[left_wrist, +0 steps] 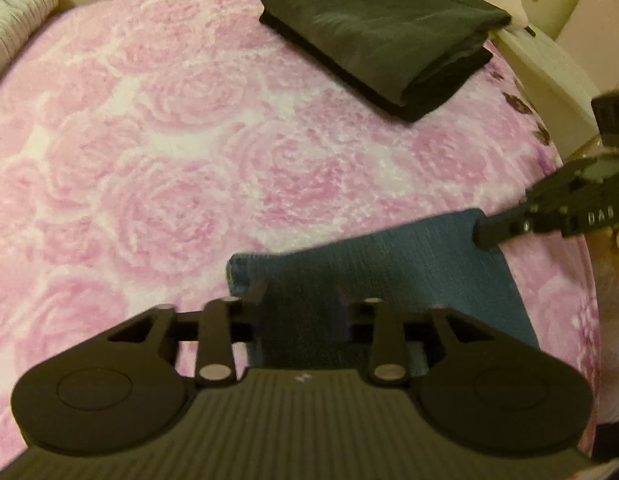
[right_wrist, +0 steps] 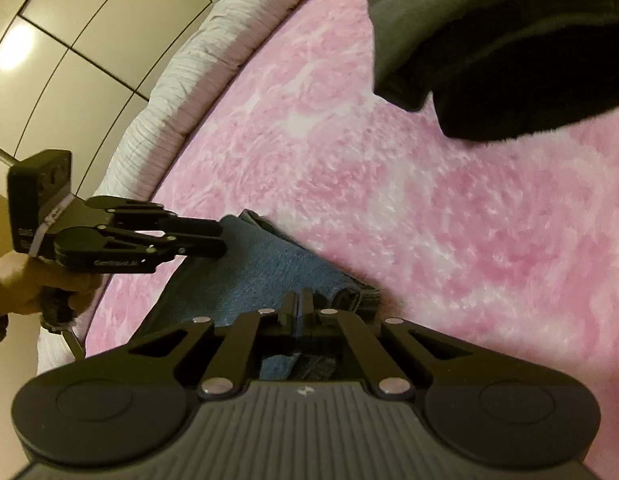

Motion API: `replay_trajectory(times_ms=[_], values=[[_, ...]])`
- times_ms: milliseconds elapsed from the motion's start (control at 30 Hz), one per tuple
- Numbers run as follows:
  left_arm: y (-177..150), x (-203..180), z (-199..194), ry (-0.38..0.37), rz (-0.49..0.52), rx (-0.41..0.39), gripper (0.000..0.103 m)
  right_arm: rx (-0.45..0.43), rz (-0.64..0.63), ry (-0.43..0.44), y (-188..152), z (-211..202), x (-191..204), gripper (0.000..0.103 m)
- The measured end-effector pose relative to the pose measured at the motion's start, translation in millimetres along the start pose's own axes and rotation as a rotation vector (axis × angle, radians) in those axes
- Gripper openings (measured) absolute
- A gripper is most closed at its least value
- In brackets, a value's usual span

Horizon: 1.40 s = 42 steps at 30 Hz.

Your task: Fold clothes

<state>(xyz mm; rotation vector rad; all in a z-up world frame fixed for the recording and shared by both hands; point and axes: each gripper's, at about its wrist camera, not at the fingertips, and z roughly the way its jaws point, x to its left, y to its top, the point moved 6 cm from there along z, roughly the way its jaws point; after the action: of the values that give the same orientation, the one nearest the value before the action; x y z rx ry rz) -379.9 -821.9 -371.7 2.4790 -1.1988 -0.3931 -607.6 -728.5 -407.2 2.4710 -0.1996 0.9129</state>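
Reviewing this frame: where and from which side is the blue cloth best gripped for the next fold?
Probably at its two far corners, coming from above and behind the edge. The blue cloth lies flat on the pink blanket, so only its edges give the jaws something to pinch. The right gripper is already shut on one corner; the left gripper straddles the other end.

Pink rose-patterned bed (left_wrist: 157, 168) carries blue cloth (left_wrist: 389, 264) and folded dark garment (left_wrist: 373, 28).
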Motion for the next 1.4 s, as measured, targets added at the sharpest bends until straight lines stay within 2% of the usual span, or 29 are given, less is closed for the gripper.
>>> replay_trajectory(times_ms=[33,100,167,267,300,333,367,433,500,533,600,633,733,833,967,1067,1233,1333,1400], values=[[-5.7,-1.4,-10.5,0.002,-0.013,-0.002,0.036,-0.004,-0.007,0.002,-0.6,-5.2,5.6,0.010],[-19.1,-4.5,-29.8,0.006,-0.040,-0.006,0.036,-0.011,-0.025,0.008,-2.2,-14.9,17.4,0.020],[-43.3,-10.1,-45.7,0.008,-0.083,0.001,0.037,0.008,-0.052,0.031,-6.3,-15.4,27.8,0.021],[-85.5,-15.6,-53.4,0.013,-0.160,0.039,0.037,0.045,-0.052,0.018,-12.0,-4.6,22.0,0.018],[-101.4,-14.9,-49.7,0.022,-0.185,0.060,0.037,0.049,-0.040,0.004,-13.0,-0.8,15.5,0.005],[-116.0,-11.9,-43.9,0.048,-0.199,0.078,0.039,0.053,-0.027,-0.010,-14.1,2.9,9.1,0.000],[-130.6,-8.9,-38.2,0.073,-0.213,0.096,0.043,0.055,-0.013,-0.016,-14.8,6.0,3.6,0.000],[-147.4,1.8,-34.3,0.069,-0.304,0.071,0.061,0.054,0.009,-0.003,-14.9,8.6,-0.7,0.000],[-156.6,10.2,-38.9,0.055,-0.395,0.029,0.059,0.062,-0.042,-0.039,-14.1,6.4,9.8,0.000],[-158.3,9.6,-46.2,0.072,-0.400,0.008,0.056,0.064,-0.065,-0.056,-14.0,2.8,18.4,0.002],[-166.6,2.5,-64.5,0.103,-0.388,-0.021,0.047,0.067,-0.102,-0.065,-18.3,-6.8,37.6,0.024],[-170.9,-1.0,-73.7,0.119,-0.383,-0.035,0.046,0.070,-0.122,-0.065,-21.8,-10.9,48.0,0.031],[-195.0,-8.8,-105.1,0.147,-0.438,-0.086,0.046,0.105,-0.194,-0.031,-46.7,-16.6,84.0,0.032],[-222.2,-31.6,-126.8,0.147,-0.514,-0.143,0.046,0.178,-0.255,0.013,-86.2,-10.1,115.3,0.031],[-249.9,-67.1,-111.7,0.099,-0.519,-0.136,0.046,0.273,-0.313,-0.015,-141.2,9.4,123.7,0.035],[-260.4,-74.5,-93.5,0.120,-0.525,-0.115,0.046,0.243,-0.268,-0.043,-151.6,11.5,116.3,0.034],[-251.6,-82.3,-118.9,0.175,-0.494,-0.201,0.046,0.191,-0.415,-0.070,-167.6,-23.5,160.5,0.037],[-246.1,-68.4,-118.2,0.198,-0.484,-0.222,0.046,0.234,-0.472,-0.086,-202.3,-23.9,168.5,0.037],[-247.7,-60.7,-105.4,0.209,-0.484,-0.186,0.046,0.260,-0.471,-0.130,-219.7,-13.6,159.7,0.037]])
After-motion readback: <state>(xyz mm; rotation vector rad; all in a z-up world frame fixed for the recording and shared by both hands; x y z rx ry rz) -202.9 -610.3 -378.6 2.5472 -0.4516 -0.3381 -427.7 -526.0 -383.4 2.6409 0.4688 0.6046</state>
